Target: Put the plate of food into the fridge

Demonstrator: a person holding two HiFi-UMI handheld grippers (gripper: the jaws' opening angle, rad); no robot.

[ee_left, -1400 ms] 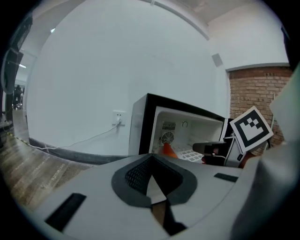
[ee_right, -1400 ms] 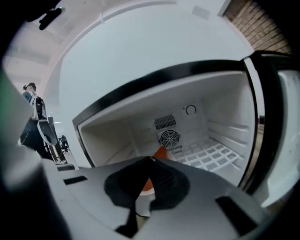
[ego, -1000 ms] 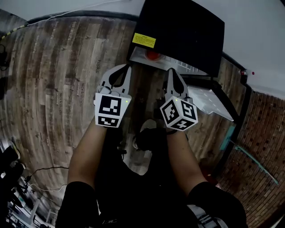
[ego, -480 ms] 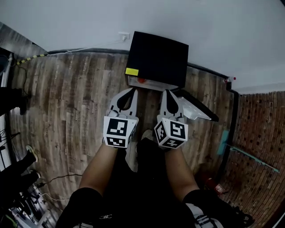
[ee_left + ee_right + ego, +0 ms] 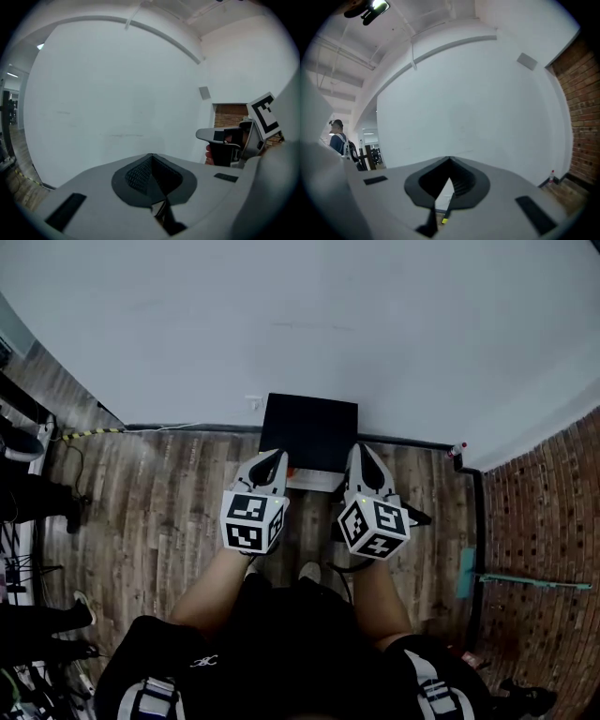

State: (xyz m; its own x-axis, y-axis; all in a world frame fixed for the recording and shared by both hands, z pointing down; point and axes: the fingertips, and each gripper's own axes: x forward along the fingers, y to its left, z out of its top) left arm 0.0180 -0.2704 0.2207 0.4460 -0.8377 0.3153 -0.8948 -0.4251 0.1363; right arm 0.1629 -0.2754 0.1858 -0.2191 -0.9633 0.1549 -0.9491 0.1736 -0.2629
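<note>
The small black fridge (image 5: 310, 430) stands on the floor against the white wall, its pale open front (image 5: 315, 480) facing me and its door (image 5: 413, 517) swung out to the right. I cannot make out the plate of food from this height. Both grippers are held up side by side over the fridge. My left gripper (image 5: 273, 458) is shut and holds nothing; in the left gripper view its jaws (image 5: 151, 156) meet against the bare wall. My right gripper (image 5: 362, 453) is shut and empty too, with its tips (image 5: 450, 160) together.
Wooden floor (image 5: 159, 512) spreads left of the fridge. A brick wall (image 5: 548, 521) rises on the right, with a small bottle (image 5: 457, 451) at its foot. Other people's legs (image 5: 37, 498) and cables lie at the far left. A person (image 5: 338, 137) stands far off.
The head view has risen and pulled back, so the fridge looks much smaller and farther below. Both grippers have lifted and now point at the white wall; they stay shut.
</note>
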